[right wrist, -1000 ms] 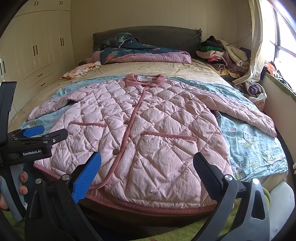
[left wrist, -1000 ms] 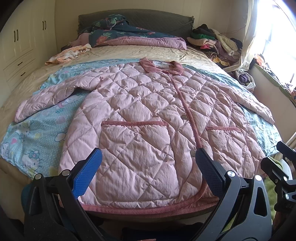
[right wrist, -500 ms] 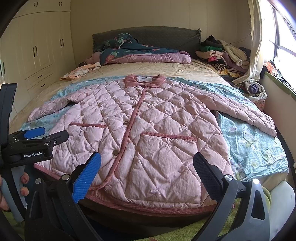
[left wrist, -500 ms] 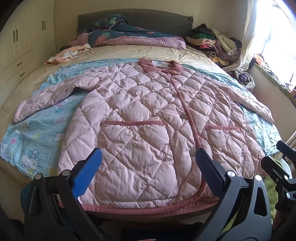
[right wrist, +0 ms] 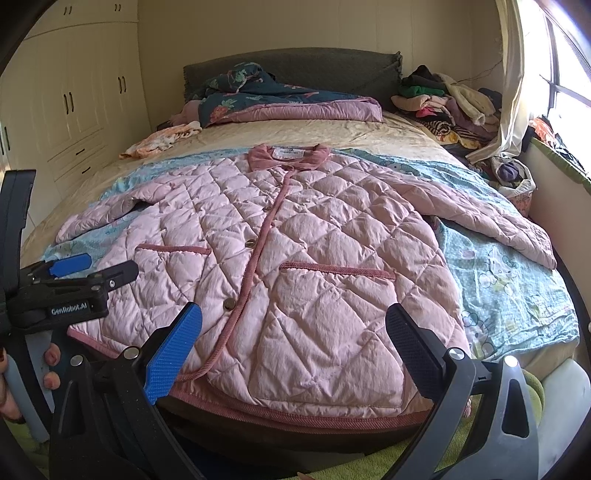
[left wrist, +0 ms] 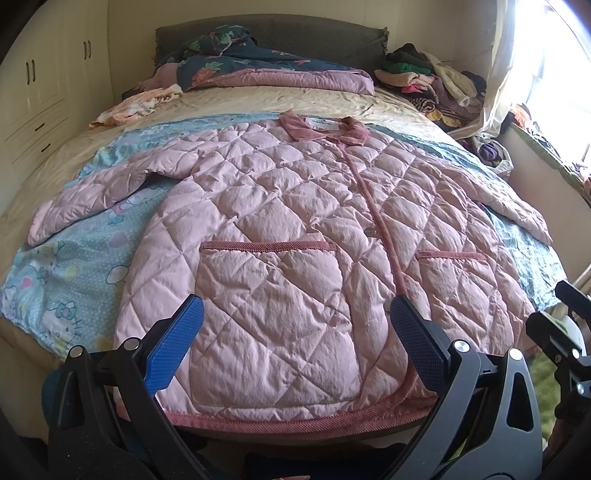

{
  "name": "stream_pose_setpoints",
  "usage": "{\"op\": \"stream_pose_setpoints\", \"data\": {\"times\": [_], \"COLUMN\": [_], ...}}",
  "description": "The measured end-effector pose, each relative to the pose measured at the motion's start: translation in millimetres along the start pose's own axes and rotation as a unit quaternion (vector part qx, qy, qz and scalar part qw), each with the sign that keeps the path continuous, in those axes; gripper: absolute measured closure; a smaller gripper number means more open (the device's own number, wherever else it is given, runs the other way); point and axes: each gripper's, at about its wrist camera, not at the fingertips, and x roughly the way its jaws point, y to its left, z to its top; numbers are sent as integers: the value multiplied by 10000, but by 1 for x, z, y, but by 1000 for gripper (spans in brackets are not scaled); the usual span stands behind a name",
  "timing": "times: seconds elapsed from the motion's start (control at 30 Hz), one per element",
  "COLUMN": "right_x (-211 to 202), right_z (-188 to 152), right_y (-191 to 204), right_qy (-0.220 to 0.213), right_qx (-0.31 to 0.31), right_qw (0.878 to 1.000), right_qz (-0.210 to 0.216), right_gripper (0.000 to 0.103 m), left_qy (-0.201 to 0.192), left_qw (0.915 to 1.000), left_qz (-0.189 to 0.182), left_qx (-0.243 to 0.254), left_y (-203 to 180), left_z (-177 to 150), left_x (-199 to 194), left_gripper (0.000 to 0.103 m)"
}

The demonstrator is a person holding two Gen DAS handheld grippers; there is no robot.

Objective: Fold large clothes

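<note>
Both tongs, left (left wrist: 293, 334) and right (right wrist: 293, 338), spread wide above jacket (left wrist: 295, 229) hem.

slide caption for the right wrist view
Open right hand-held gripper faces a pink coat spread flat on the bed.

Both wrist views look from the bed's foot toward the headboard (left wrist: 269, 33), low and close over the quilted jacket (left wrist: 295, 229) hem (shared, seemingly whole); right view sits further right.
</note>
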Motion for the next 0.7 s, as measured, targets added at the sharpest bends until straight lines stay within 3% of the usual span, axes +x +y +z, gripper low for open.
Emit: {"op": "stream_pose_setpoints", "data": {"times": [0.7], "right_x": [49], "right_z": [76], "right_y": [-26], "right_qy": [63], "right_qx": [295], "right_qw": [9984], "right_qz": [478], "right_gripper": [4], "left_qy": [80], "left_qw": [9998], "left_qz": [158], "left_qx": [-124], "left_y": [-3], "left_z": [67], "left_x": [27], "left_gripper": [8]}}
